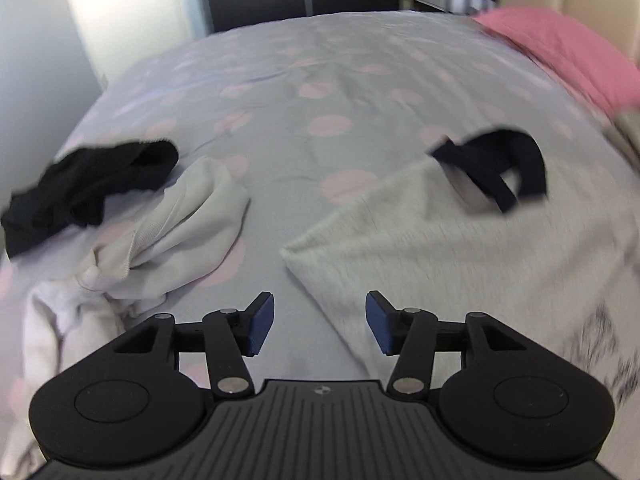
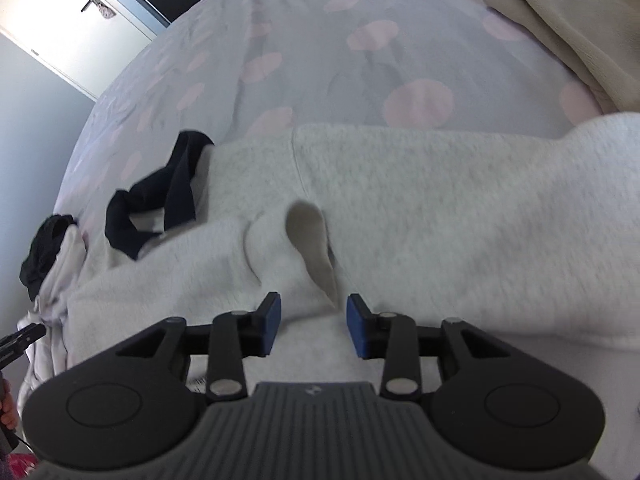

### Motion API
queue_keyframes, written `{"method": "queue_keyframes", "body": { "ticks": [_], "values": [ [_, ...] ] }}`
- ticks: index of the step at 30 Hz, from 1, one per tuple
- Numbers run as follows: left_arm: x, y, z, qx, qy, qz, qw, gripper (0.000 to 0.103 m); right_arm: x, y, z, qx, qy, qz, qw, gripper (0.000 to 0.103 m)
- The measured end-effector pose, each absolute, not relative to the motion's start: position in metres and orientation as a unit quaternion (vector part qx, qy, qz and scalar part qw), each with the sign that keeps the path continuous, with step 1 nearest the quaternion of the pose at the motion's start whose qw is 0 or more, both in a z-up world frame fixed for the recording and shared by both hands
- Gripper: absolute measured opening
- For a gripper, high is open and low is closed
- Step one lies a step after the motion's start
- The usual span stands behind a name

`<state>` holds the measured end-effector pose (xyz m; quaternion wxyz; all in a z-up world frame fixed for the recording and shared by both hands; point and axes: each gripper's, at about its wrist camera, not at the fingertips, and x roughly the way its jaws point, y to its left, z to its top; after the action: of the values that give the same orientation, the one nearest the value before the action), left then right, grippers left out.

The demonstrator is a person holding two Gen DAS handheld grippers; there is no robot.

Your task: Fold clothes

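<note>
the light grey fleece garment (image 2: 440,208) lies spread across the spotted duvet (image 1: 320,80), partly laid over itself, with a loose pointed flap (image 2: 312,248) standing up near its middle, so the fold looks begun but not neat. the right gripper (image 2: 314,322) hovers just above the garment near that flap, jaws apart with nothing pressed between them. the left gripper (image 1: 320,322) hangs off the garment's corner, over bare duvet, jaws apart and empty. a dark strappy piece (image 1: 492,168) rests on the garment's far edge. well apart from the garment, a crumpled white top (image 1: 168,232) and a black garment (image 1: 88,184) wait unfolded.
</note>
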<state>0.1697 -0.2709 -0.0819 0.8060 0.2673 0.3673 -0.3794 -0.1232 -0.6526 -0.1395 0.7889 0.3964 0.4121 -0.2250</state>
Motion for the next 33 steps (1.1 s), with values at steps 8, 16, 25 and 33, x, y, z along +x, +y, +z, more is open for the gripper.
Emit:
{"method": "queue_keyframes", "body": {
  "ticks": [8,16,25,33],
  "values": [
    [0.086,-0.262,-0.126,0.393,0.309,-0.417,0.759,0.057,-0.136,-0.648,-0.145,0.424,0.386,-0.218,0.790,0.040],
    [0.068,-0.275,-0.167,0.495,0.230,-0.383,0.745,0.046,-0.109,-0.649,-0.162,0.415,0.387,-0.223,0.792,0.045],
    [0.069,-0.278,-0.168,0.491,0.219,-0.356,0.764,0.008,-0.088,-0.638,-0.159,0.390,0.383,-0.214,0.810,0.012],
    [0.129,-0.241,-0.164,0.286,0.383,-0.307,0.823,0.008,-0.092,-0.619,-0.146,0.383,0.401,-0.176,0.813,0.010]
  ]
}}
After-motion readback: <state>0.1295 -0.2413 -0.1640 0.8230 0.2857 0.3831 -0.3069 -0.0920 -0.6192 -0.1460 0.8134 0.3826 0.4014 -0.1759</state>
